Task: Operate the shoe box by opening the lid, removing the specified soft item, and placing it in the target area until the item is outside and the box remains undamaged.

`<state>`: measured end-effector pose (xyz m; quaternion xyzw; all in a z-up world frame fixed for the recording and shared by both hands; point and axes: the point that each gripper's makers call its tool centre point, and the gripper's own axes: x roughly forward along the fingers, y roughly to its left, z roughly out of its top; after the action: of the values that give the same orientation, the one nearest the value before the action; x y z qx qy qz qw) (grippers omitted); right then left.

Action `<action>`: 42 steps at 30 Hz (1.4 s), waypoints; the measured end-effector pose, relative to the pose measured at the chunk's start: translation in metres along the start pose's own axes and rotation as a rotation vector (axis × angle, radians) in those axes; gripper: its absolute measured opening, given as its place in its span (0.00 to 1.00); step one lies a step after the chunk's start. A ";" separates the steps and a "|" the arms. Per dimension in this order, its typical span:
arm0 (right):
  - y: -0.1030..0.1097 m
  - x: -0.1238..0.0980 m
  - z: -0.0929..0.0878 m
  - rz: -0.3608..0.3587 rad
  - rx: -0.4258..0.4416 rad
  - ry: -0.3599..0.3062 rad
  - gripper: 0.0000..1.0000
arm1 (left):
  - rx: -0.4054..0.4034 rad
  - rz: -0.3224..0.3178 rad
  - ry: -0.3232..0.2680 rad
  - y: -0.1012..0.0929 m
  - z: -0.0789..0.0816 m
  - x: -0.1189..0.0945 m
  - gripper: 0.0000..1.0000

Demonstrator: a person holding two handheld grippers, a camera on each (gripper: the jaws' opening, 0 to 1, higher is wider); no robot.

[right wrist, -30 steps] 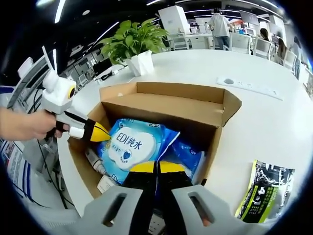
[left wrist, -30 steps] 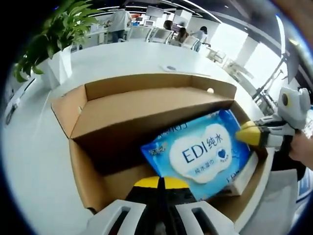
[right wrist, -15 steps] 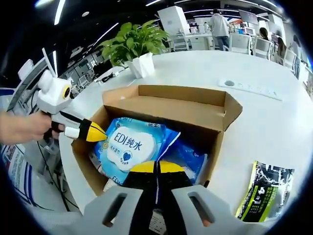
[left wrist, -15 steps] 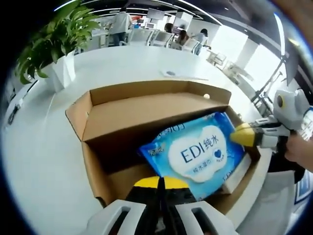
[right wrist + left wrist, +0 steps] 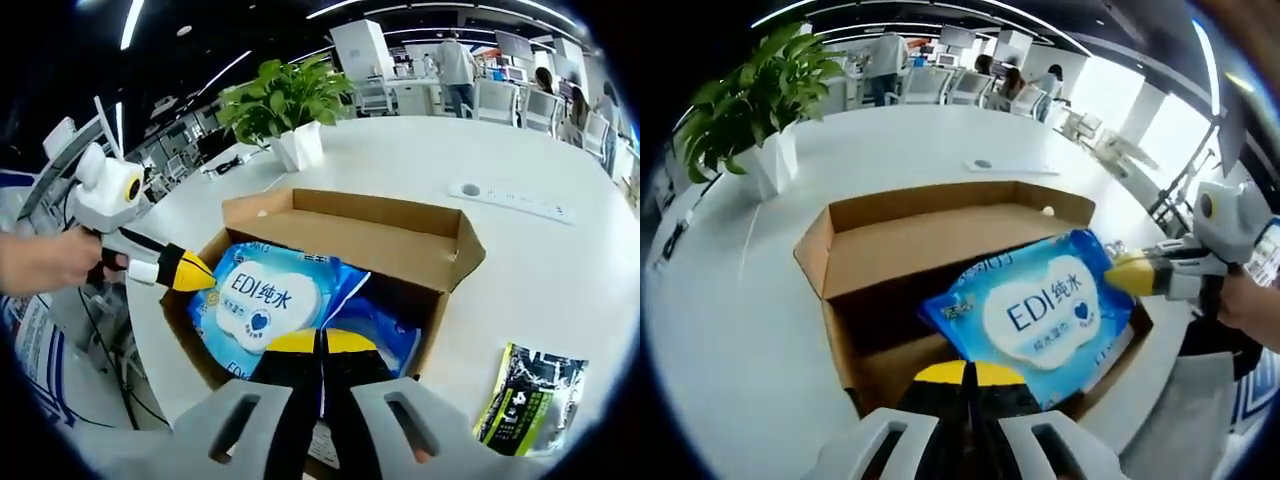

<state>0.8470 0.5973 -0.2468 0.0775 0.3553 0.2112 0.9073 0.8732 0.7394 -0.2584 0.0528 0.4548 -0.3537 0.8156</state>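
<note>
Both grippers are closed on the blue wipes pack (image 5: pixel 1040 315) marked "EDI 纯水": the left gripper (image 5: pixel 965 372) pinches its near edge, the right gripper (image 5: pixel 320 342) another edge. The pack sits tilted above the open cardboard shoe box (image 5: pixel 880 250) on the white table (image 5: pixel 730 300), hiding the box's contents. Smaller print is unreadable.

Matt brown cardboard box (image 5: pixel 890 250), glossy blue plastic wipes pack (image 5: pixel 1035 310), smooth white table (image 5: pixel 730 330)
</note>
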 end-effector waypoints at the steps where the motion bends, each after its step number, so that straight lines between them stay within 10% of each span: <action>1: 0.004 -0.003 0.000 0.001 -0.003 -0.002 0.00 | 0.001 0.001 -0.002 -0.001 0.001 -0.002 0.00; 16: 0.009 -0.027 0.028 0.009 -0.031 -0.049 0.00 | 0.025 0.015 -0.032 -0.011 0.026 -0.024 0.00; 42: -0.089 -0.123 0.013 -0.085 0.008 -0.096 0.00 | 0.100 -0.060 -0.044 -0.131 0.069 0.022 0.00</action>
<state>0.8036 0.4638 -0.1880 0.0758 0.3150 0.1670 0.9312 0.8469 0.6019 -0.2050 0.0720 0.4198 -0.4013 0.8109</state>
